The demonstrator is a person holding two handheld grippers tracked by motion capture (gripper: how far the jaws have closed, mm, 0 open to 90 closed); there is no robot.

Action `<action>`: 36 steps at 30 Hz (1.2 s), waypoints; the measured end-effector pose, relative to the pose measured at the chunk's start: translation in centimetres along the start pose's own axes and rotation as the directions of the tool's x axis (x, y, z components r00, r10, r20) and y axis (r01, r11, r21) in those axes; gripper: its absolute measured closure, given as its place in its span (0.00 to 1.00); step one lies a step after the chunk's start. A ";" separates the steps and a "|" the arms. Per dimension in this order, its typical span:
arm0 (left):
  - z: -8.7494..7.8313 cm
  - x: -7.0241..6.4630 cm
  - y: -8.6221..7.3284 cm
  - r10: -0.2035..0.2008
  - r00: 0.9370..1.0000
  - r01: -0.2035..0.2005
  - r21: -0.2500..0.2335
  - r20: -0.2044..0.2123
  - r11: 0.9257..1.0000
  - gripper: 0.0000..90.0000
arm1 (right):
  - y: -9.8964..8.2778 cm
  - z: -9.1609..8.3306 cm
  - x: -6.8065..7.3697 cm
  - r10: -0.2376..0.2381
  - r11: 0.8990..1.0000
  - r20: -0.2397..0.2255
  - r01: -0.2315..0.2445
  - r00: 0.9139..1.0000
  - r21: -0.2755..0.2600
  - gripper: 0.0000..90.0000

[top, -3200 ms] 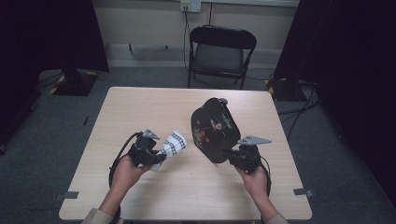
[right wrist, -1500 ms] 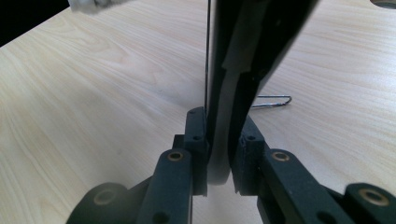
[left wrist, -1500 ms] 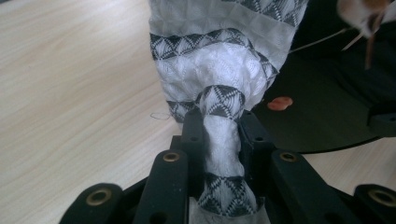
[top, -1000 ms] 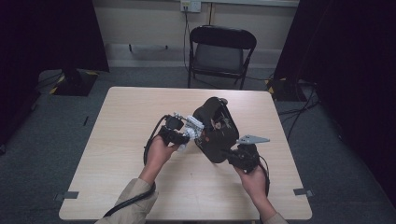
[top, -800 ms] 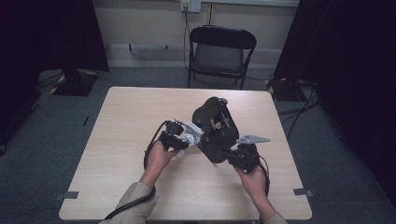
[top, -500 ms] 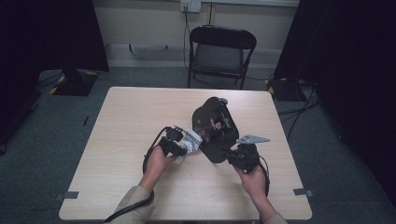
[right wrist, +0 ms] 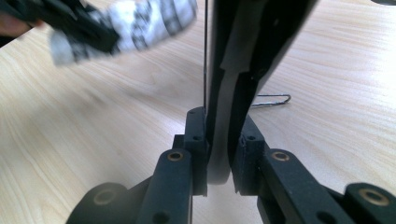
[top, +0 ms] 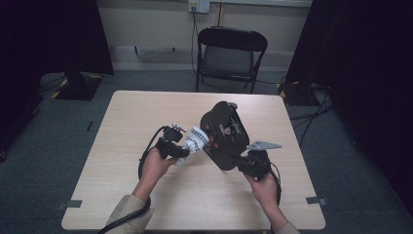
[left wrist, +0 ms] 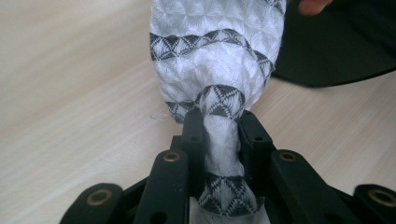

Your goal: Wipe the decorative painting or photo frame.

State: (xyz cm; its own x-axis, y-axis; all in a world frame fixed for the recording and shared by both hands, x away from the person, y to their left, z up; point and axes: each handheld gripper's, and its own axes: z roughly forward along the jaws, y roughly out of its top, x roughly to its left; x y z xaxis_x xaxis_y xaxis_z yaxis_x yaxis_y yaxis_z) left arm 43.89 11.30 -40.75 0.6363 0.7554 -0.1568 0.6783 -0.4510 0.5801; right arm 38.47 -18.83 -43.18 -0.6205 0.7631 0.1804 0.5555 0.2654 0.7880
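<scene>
Clamping patterned cloth [left wrist: 219, 56] — left tongs [left wrist: 221, 122]; right tongs [right wrist: 223, 126] pinching black frame [top: 225, 134] — over table [top: 146, 112].

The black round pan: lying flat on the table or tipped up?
Tipped up: the right claw clamps the black round pan by its edge, standing it steeply.

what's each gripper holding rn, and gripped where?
Left gripper: shut on the white patterned cloth, pinched at its bunched end. Right gripper: shut on the black pan, clamped near its edge.
</scene>
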 end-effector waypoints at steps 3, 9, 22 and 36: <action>-1.5 -0.1 0.7 0.017 1.000 -0.017 -0.015 -0.007 1.000 0.84 | 0.0 0.0 0.0 0.001 1.000 0.001 -0.001 1.000 0.001 0.88; -4.4 -0.1 2.0 0.019 1.000 -0.019 -0.068 -0.005 0.998 0.84 | 0.0 0.0 0.0 0.001 1.000 0.003 -0.001 1.000 0.002 0.88; -9.6 -2.5 7.6 0.069 0.997 -0.058 -0.257 0.036 0.965 0.84 | 0.0 0.0 0.0 0.000 1.000 0.005 0.000 1.000 0.001 0.88; -5.7 -3.3 8.5 0.069 0.997 -0.059 -0.197 0.045 0.979 0.84 | 0.0 0.0 0.1 -0.001 1.000 0.002 0.001 1.000 0.003 0.88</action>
State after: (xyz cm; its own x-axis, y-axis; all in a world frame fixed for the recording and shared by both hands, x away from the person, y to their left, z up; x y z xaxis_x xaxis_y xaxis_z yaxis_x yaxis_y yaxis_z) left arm 45.47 7.74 -30.74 0.6977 0.7001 -0.1520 0.5539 -0.3926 0.7342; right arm 38.44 -18.75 -43.18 -0.6201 0.7640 0.1782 0.5562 0.2680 0.7866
